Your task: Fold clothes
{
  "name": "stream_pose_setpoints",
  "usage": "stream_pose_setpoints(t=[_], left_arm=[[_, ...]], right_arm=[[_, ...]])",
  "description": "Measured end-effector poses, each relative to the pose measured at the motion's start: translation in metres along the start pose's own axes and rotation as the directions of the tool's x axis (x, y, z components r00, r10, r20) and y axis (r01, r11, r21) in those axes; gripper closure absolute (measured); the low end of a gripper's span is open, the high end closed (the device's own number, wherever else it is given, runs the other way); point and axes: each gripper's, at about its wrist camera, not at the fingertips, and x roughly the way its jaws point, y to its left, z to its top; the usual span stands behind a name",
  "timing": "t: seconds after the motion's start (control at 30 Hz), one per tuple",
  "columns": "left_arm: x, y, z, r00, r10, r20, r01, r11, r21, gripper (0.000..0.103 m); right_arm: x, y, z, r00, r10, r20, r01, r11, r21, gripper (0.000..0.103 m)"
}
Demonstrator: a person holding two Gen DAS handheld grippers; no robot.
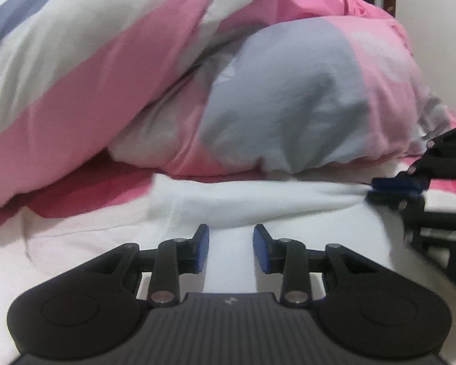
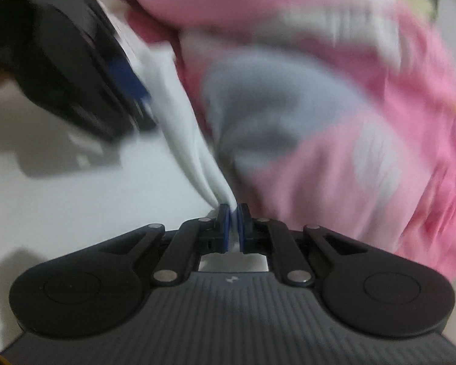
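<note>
Your right gripper (image 2: 234,226) is clamped on a pinch of the white cloth (image 2: 179,115), low in the centre of the right wrist view. From there the cloth runs taut up and to the left, toward your left gripper (image 2: 127,82) in the upper left of that frame. That view is blurred, so fine detail is lost.

In the left wrist view your left gripper (image 1: 231,249) sits bottom centre with its fingers set a moderate gap apart and nothing between them, hovering just over the cloth (image 1: 258,203). The cloth lies across the middle of the frame on a bed, its long axis left to right. Its right end is gathered into the right gripper (image 1: 395,184) at the right edge. A striped duvet (image 1: 136,70) is heaped behind it.

You seem to be mid-fold or mid-spread; which one cannot be told. Next, your left gripper likely needs its own hold on an edge.
</note>
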Motion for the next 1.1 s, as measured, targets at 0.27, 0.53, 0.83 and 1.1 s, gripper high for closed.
stream_pose_setpoints(t=[0.27, 0.53, 0.83, 1.1], left_arm=[[0.003, -0.001, -0.001, 0.996, 0.089, 0.028, -0.089, 0.996, 0.0, 0.059], [0.003, 0.001, 0.003, 0.996, 0.084, 0.023, -0.084, 0.996, -0.011, 0.058], [-0.043, 0.03, 0.008, 0.998, 0.056, -0.029, -0.058, 0.994, -0.091, 0.047], [-0.078, 0.051, 0.001, 0.996, 0.054, -0.067, -0.062, 0.989, -0.136, 0.046]], right_arm=[[0.0, -0.052, 0.006, 0.998, 0.031, -0.063, -0.014, 0.964, 0.264, 0.099], [0.01, -0.059, 0.016, 0.946, 0.323, 0.002, -0.296, 0.865, 0.406, 0.099], [-0.036, -0.164, -0.052, 0.989, 0.145, -0.01, -0.081, 0.607, 0.79, 0.095], [-0.037, -0.163, -0.105, 0.912, 0.386, -0.138, -0.121, 0.573, 0.81, 0.094]])
